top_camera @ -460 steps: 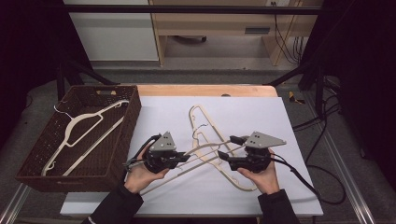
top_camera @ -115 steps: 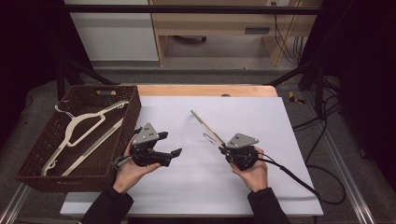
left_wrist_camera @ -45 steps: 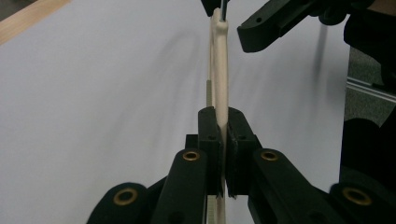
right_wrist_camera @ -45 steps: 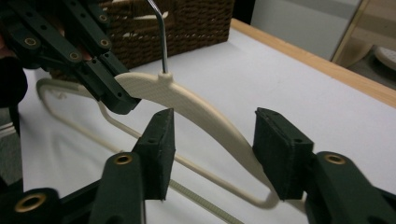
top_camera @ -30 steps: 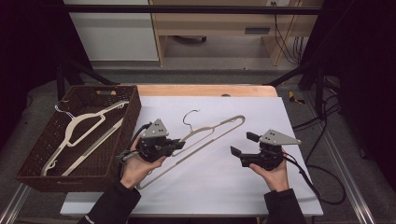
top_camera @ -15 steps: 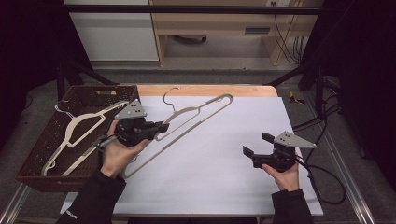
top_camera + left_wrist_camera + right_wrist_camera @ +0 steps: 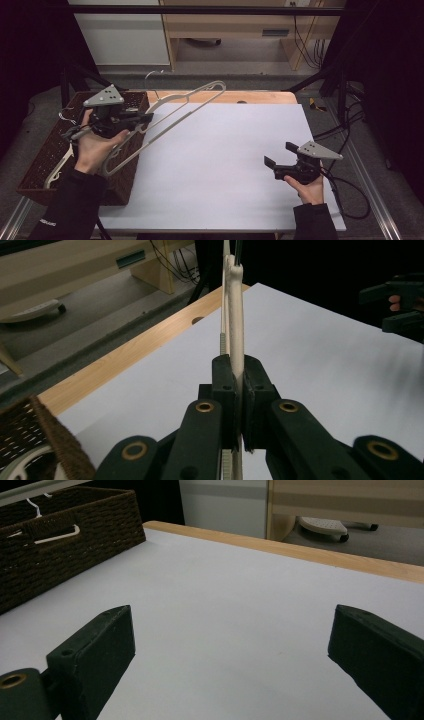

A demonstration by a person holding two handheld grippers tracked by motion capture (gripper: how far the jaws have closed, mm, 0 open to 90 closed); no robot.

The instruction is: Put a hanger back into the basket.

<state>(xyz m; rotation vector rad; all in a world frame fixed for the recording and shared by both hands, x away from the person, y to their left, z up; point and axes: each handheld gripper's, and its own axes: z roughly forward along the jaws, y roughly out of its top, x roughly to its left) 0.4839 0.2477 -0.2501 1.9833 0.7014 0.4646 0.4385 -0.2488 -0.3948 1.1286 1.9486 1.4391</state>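
Observation:
A cream wooden hanger (image 7: 182, 107) with a wire hook hangs tilted in the air, its lower end over the right edge of the wicker basket (image 7: 35, 175). My left gripper (image 7: 145, 120) is shut on one of its arms, and in the left gripper view the jaws press on the hanger (image 7: 234, 305) from both sides at the left gripper (image 7: 239, 395). My right gripper (image 7: 280, 155) sits low over the white tabletop (image 7: 220, 150) at the right. Its jaws have just been opening, and the right gripper (image 7: 232, 650) is open with nothing between them.
The dark basket (image 7: 65, 565) at the table's left holds another pale hanger (image 7: 55, 167). A wooden strip (image 7: 240, 97) borders the table's far side. Cables (image 7: 345, 195) trail off the right edge. My right gripper (image 7: 400, 305) appears far off in the left gripper view.
My left hand has lifted the hanger and carried it left, from over the table's middle to above the basket's edge. The right gripper's jaws have spread wider, and the hand drifted slightly right.

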